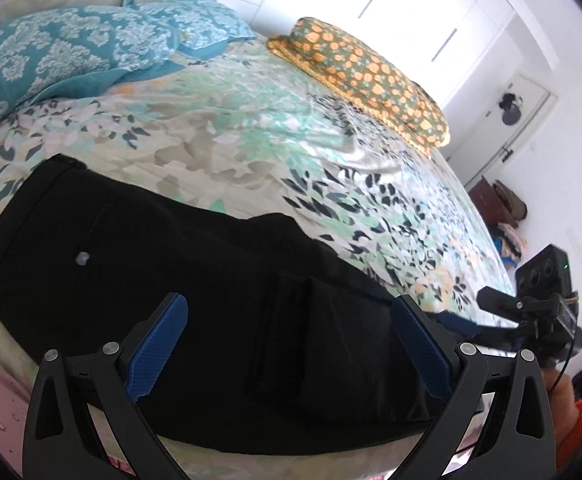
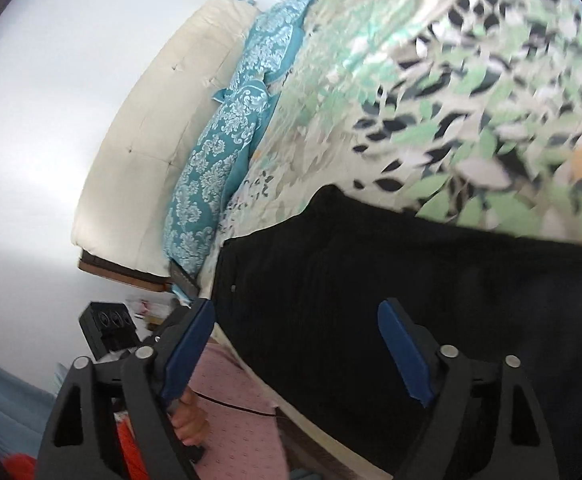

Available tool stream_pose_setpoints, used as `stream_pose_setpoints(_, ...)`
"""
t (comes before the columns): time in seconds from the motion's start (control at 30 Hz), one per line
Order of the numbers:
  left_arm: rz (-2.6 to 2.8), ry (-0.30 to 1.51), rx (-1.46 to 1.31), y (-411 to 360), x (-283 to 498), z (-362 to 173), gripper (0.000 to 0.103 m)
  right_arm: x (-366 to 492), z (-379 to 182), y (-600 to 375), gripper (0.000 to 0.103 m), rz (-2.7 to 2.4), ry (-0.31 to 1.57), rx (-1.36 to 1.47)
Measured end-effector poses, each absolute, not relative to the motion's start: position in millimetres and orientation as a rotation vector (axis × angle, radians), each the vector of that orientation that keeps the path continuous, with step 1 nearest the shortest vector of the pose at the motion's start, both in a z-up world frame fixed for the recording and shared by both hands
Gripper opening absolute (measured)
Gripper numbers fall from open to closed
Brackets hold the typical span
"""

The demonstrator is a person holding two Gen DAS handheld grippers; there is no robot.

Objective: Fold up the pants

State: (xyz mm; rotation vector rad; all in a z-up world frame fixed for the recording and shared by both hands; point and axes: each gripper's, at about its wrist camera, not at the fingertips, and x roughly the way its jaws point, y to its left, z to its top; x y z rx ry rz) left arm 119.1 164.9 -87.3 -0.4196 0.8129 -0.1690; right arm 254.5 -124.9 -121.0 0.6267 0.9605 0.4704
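Black pants [image 1: 195, 280] lie flat on the floral bedspread [image 1: 251, 120], waistband to the left with a small button showing. My left gripper [image 1: 291, 344] is open just above the pants' middle, holding nothing. In the right wrist view the pants [image 2: 371, 280] fill the lower right, and my right gripper [image 2: 297, 352] is open above their near edge, empty. The right gripper also shows at the right edge of the left wrist view [image 1: 539, 312].
Two teal patterned pillows [image 1: 51, 52] lie at the head of the bed and a green-orange pillow [image 1: 371, 76] on the far side. A cream headboard [image 2: 151, 140] stands behind. Pink cloth [image 2: 235, 412] hangs at the bed's near edge. Clutter [image 1: 503, 208] sits by the far wall.
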Motion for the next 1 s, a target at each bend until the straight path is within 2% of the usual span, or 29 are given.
stream_pose_setpoints(0.17, -0.277, 0.883, -0.214, 111.9, 130.2, -98.1, 0.099, 173.9, -103.5, -170.6, 0.089, 0.290, 0.924, 0.353)
stream_pose_setpoints(0.23, -0.301, 0.918, -0.143, 96.9, 135.4, -106.1, 0.091, 142.8, -104.1, -185.3, 0.089, 0.254, 0.910, 0.354)
stream_pose_setpoints(0.3, -0.313, 0.969, -0.103, 88.8, 140.8, -116.1, 0.076, 105.9, -103.6, -206.8, 0.089, 0.218, 0.887, 0.377)
stream_pose_setpoints(0.43, -0.264, 1.059, -0.062, 85.5, 148.2, -137.6, 0.073, 83.3, -99.8, -226.9, 0.089, 0.183, 0.825, 0.445)
stream_pose_setpoints(0.57, -0.268, 1.096, -0.061, 83.3, 152.6, -147.7, 0.046, 94.9, -95.3, -225.4, 0.089, 0.167, 0.788, 0.403)
stream_pose_setpoints(0.67, -0.261, 1.103, -0.074, 85.1, 154.6, -150.4, 0.008, 102.8, -97.3, -218.9, 0.089, 0.166, 0.789, 0.371)
stream_pose_setpoints(0.77, -0.248, 1.070, -0.145, 95.3, 152.4, -139.8, 0.004, 102.0, -95.9, -215.6, 0.089, 0.160, 0.784, 0.348)
stream_pose_setpoints(0.9, -0.195, 1.023, -0.153, 110.9, 146.5, -128.3, 0.004, 96.6, -98.7, -223.1, 0.089, 0.115, 0.788, 0.336)
stream_pose_setpoints(0.97, -0.188, 1.060, -0.152, 113.5, 151.4, -137.7, 0.004, 96.8, -106.0, -231.3, 0.089, 0.087, 0.808, 0.364)
stream_pose_setpoints(1.0, -0.187, 1.081, -0.153, 113.5, 156.0, -143.2, 0.008, 97.6, -109.2, -235.5, 0.089, 0.073, 0.820, 0.382)
